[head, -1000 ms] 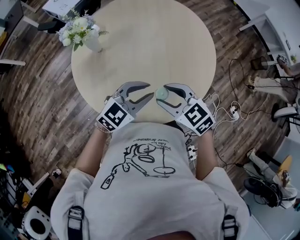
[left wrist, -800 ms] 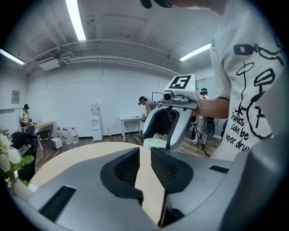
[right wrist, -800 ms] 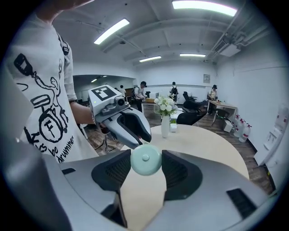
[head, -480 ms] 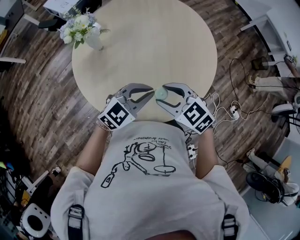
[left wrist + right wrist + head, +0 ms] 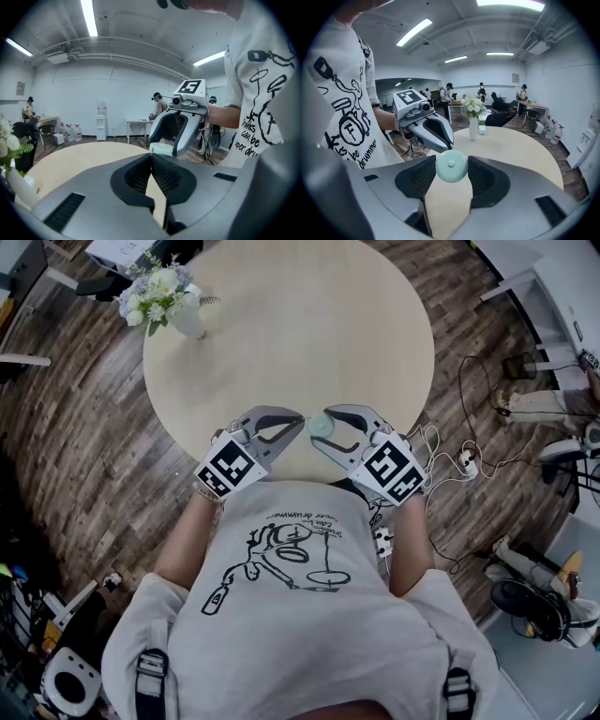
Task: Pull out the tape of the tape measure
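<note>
Above the tabletop (image 5: 291,334), the left claw (image 5: 298,424) has pressed together at the tape measure (image 5: 451,165) that the right claw (image 5: 322,427) pinches, seemingly ready to pull.

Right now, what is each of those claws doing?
Left gripper: closed, tips at the tape measure.
Right gripper: closed, holding the tape measure.

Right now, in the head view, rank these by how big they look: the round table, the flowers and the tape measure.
Largest to smallest:
1. round table
2. flowers
3. tape measure
The gaps are clear; no two look alike in size.
</note>
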`<state>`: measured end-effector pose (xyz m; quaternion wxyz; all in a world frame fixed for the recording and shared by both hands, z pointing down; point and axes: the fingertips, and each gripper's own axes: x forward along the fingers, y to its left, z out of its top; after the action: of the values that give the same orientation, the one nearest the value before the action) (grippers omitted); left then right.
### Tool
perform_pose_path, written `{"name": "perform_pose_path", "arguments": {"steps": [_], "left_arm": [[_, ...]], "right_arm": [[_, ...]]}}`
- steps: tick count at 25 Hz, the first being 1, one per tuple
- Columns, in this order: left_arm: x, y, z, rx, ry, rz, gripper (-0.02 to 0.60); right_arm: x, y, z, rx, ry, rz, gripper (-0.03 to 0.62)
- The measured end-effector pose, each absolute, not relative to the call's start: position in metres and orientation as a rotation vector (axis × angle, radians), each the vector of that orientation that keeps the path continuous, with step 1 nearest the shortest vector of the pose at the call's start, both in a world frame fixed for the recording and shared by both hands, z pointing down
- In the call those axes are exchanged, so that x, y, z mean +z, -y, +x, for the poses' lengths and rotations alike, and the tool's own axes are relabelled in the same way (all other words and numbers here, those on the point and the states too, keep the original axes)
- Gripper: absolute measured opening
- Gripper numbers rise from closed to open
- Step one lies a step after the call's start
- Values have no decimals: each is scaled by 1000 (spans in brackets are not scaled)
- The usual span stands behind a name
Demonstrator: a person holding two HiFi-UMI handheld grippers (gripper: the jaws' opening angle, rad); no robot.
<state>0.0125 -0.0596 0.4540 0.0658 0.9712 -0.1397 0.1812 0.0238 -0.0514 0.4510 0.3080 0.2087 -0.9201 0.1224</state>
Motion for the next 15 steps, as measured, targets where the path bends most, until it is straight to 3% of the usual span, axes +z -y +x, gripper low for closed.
{"name": "perform_pose_path", "arguments": {"steps": [15], "left_arm": [[468,70,-10,546,524,2778,21]], "right_arm": [[468,61,49,398,2351,651,222]]}}
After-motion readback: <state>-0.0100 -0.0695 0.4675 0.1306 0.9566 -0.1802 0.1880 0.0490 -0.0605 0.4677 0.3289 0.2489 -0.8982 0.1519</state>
